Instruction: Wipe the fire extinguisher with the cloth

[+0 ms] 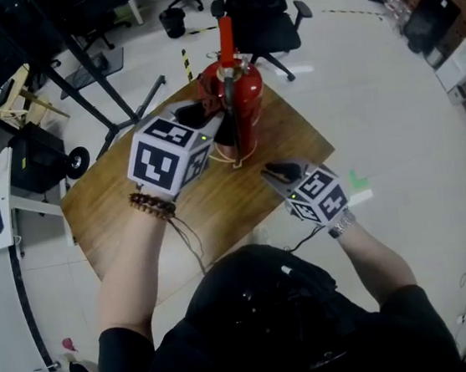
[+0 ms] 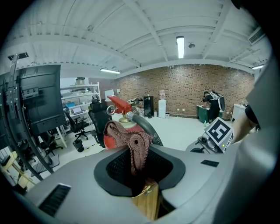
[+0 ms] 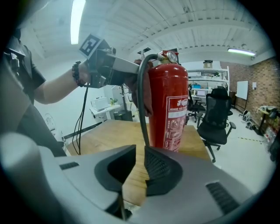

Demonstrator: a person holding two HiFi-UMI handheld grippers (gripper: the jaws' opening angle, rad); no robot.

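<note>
Closest in, the person's dark top [image 1: 276,327] fills the foreground, both arms out over the wooden table [image 1: 128,227]. On the left, the left gripper [image 1: 209,125] is clamped on the brownish knitted cloth [image 2: 131,142], holding it up against the top of the red fire extinguisher [image 1: 244,104], which stands upright near the table's far edge. Over on the right, the right gripper [image 1: 275,170] sits near the cylinder without touching it, jaws closed on nothing.

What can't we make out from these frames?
1. Whether the cloth touches the fire extinguisher: left gripper view, the cloth covers the spot; head view, the left gripper blocks it.
2. The gauge reading and label print: right gripper view, too small.
3. Its base: right gripper view, behind the right gripper.
</note>
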